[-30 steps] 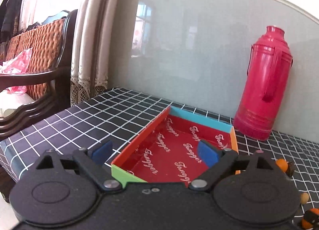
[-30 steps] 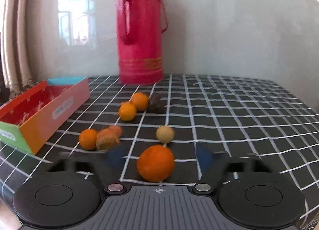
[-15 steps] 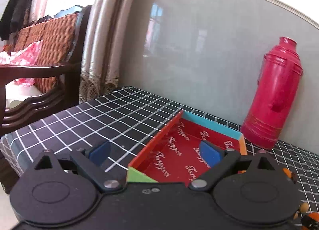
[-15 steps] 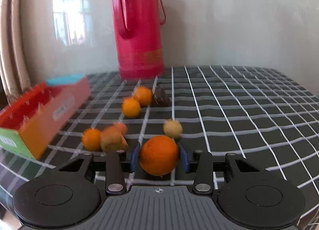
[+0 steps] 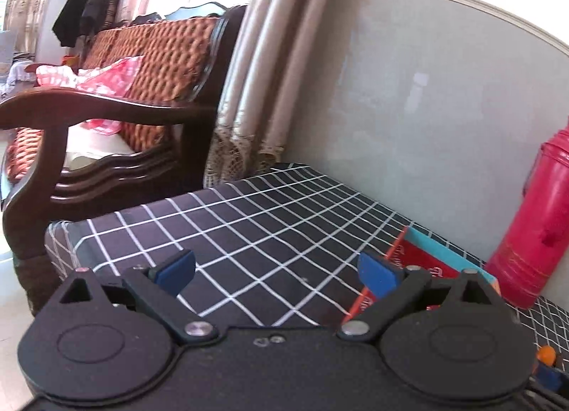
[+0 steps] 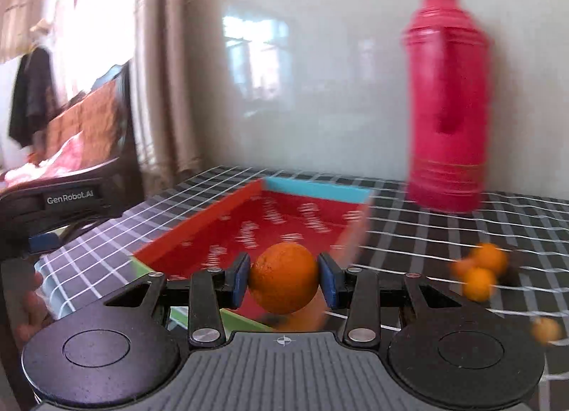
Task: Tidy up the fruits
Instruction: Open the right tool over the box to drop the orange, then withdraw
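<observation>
Right now the right gripper (image 6: 283, 279) is clamped on an orange (image 6: 283, 283): both blue pads (image 6: 243, 279) press against its sides, and the fruit sits clear of the cloth, in front of the near end of the tray (image 6: 199, 229). Its jaws have just been closing, and the orange is what they closed on. The tray is a shallow open box with a red printed floor, a red long wall on the left, a light blue far wall and a green near corner; nothing lies inside it that this view shows. It rests on a table covered with a dark checked cloth (image 6: 444, 233).

To the right of the tray, on the cloth, a cluster of small orange fruits (image 6: 482, 268) lies blurred, with a paler small fruit (image 6: 546, 331) nearer the camera and apart from them. A red thermos flask (image 6: 446, 105) stands upright at the back against the grey wall, just beyond the tray's far right corner.

The left gripper (image 5: 277, 272) has its jaws spread wide with nothing between them, only bare checked cloth; they have just been opening a little further. It hangs over the table's left part, with the tray's corner (image 5: 419, 261) behind its right finger. A dark wooden armchair (image 5: 117, 147) with a woven orange cushion stands past the table edge, beside beige curtains (image 5: 270, 66).
</observation>
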Demonstrator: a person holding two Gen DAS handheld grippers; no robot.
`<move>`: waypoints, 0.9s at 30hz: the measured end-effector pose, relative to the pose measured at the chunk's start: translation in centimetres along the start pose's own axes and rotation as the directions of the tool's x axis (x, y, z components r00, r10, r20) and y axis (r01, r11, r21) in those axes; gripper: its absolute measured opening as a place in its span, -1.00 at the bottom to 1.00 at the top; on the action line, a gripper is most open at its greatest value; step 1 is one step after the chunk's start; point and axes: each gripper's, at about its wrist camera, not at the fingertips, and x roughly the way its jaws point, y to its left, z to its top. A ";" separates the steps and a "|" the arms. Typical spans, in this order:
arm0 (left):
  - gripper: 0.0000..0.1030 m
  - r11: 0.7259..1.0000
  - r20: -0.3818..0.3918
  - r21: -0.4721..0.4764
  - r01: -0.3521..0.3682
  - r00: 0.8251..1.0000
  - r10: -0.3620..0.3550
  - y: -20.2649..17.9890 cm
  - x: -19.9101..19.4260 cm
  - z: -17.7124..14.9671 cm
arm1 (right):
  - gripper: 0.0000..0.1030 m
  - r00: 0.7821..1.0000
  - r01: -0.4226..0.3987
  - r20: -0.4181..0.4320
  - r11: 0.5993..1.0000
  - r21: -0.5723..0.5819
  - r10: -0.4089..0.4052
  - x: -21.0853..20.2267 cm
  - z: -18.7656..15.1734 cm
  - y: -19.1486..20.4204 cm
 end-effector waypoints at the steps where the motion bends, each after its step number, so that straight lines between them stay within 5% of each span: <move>1: 0.78 1.000 -0.002 -0.007 -0.006 1.000 0.006 0.4 0.1 0.1 | -0.19 1.000 -0.010 -0.011 1.000 -0.009 0.010 0.8 -0.1 0.5; 7: 0.78 0.999 -0.009 -0.028 -0.016 1.000 0.015 1.3 0.2 0.4 | -0.19 0.998 -0.034 -0.047 0.999 -0.014 0.033 3.0 -0.9 1.6; 9: 0.78 1.000 -0.009 -0.023 -0.015 1.000 0.014 1.1 0.2 0.4 | 0.09 0.999 -0.033 -0.043 0.999 -0.017 0.032 3.0 -0.7 1.6; 10: 0.78 1.000 -0.010 -0.020 -0.013 1.000 0.013 1.0 0.2 0.3 | 0.46 0.999 -0.036 -0.022 0.999 -0.012 0.036 2.6 -0.6 1.6; 11: 0.78 1.000 -0.010 -0.016 -0.011 1.000 0.011 0.9 0.2 0.3 | 0.57 1.000 -0.029 0.005 1.000 -0.010 0.029 2.1 -0.5 1.5; 15: 0.78 1.000 0.000 0.011 -0.002 1.000 0.002 -0.1 -0.1 0.0 | 0.62 0.989 0.065 0.131 0.998 -0.018 -0.062 -0.8 0.1 0.5; 17: 0.78 0.999 0.012 0.037 0.006 1.000 -0.006 -0.8 -0.3 -0.2 | 0.80 0.971 0.159 0.180 0.987 0.000 -0.156 -2.4 0.1 -0.8; 21: 0.78 0.992 0.046 0.108 0.067 0.996 -0.072 -3.2 -1.5 -0.9 | 1.00 0.892 0.376 0.250 0.925 0.058 -0.378 -5.2 0.0 -3.9; 27: 0.78 0.936 0.066 0.231 0.265 0.956 -0.287 -8.2 -4.2 -3.0 | 1.00 0.657 0.700 0.223 0.692 0.174 -0.720 -8.4 -0.6 -9.3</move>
